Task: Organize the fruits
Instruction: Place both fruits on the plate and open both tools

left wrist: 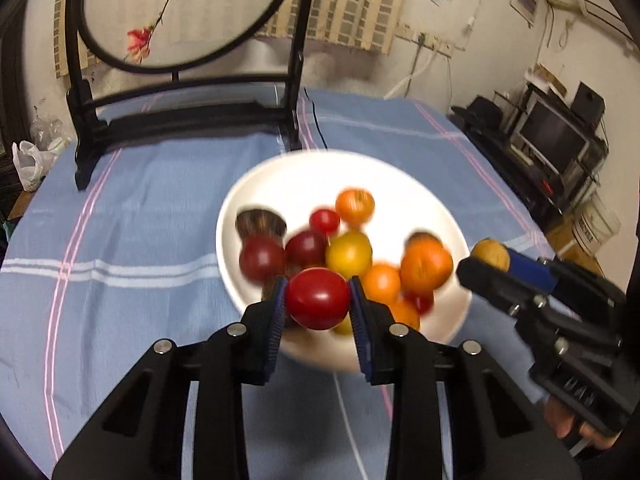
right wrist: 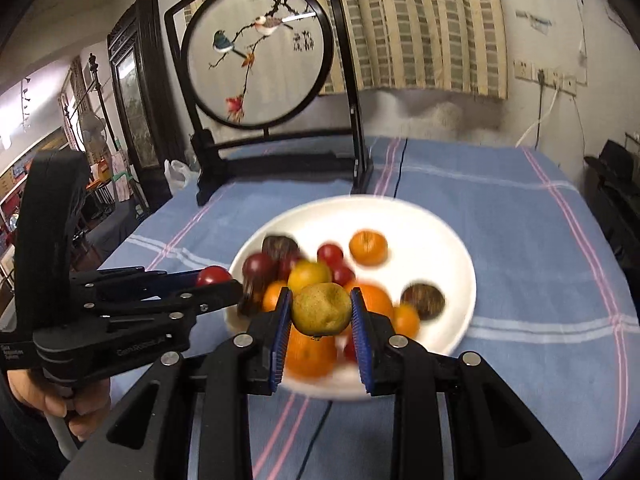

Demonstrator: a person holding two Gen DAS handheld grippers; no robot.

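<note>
My left gripper (left wrist: 318,300) is shut on a red tomato (left wrist: 318,299) and holds it above the near rim of a white plate (left wrist: 288,176). My right gripper (right wrist: 321,310) is shut on a yellow-green round fruit (right wrist: 322,309) above the same plate (right wrist: 440,236). The plate holds several small fruits: red, orange and yellow ones and dark brown ones. In the left wrist view the right gripper (left wrist: 486,258) comes in from the right with its fruit (left wrist: 490,254). In the right wrist view the left gripper (right wrist: 218,280) comes in from the left with the tomato (right wrist: 214,275).
The plate sits on a blue striped tablecloth (right wrist: 520,216). A black wooden stand with a round embroidered screen (right wrist: 258,52) stands at the table's back. A thin black cable (left wrist: 316,120) runs across the cloth. A white plastic bag (left wrist: 28,160) lies at the left edge.
</note>
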